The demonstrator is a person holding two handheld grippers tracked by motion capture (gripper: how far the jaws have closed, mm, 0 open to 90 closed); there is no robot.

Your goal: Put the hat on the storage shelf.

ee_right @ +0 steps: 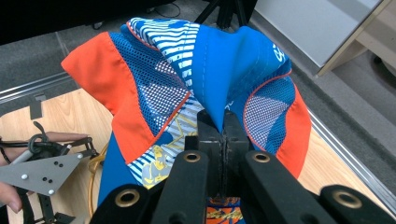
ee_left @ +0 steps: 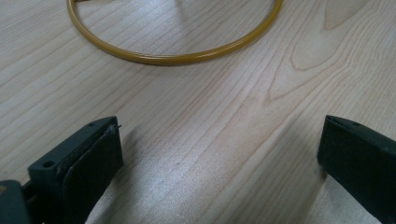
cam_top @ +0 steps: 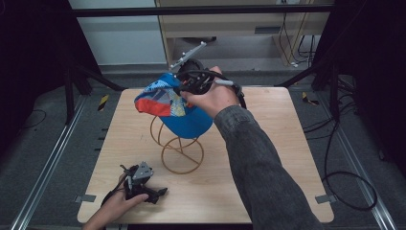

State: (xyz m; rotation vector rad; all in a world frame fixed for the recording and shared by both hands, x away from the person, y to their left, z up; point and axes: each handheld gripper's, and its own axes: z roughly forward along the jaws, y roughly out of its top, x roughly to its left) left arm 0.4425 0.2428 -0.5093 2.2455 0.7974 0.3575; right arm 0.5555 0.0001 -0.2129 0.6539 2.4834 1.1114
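High view: the right gripper (cam_top: 184,88) is raised above the far half of the wooden table (cam_top: 268,158) and holds a cap (cam_top: 177,108) in blue, orange and striped panels over a yellow wire stand (cam_top: 179,151). The cap appears to rest on the stand's top, though the contact is hidden under the fabric. The left gripper (cam_top: 160,192) lies low at the near left edge of the table, well apart from the cap, its jaws toward the stand.

Right gripper view: the jaws are closed flat together on a pinched fold of the cap's blue cloth (ee_right: 219,79); mesh and orange panels spread to either side. The left gripper's grey plate (ee_right: 39,172) shows at lower left.

Left gripper view: the two black jaws stand wide apart with bare table (ee_left: 210,140) between them, gripping nothing. The stand's base ring (ee_left: 177,57) lies on the wood just ahead of them, not touching.
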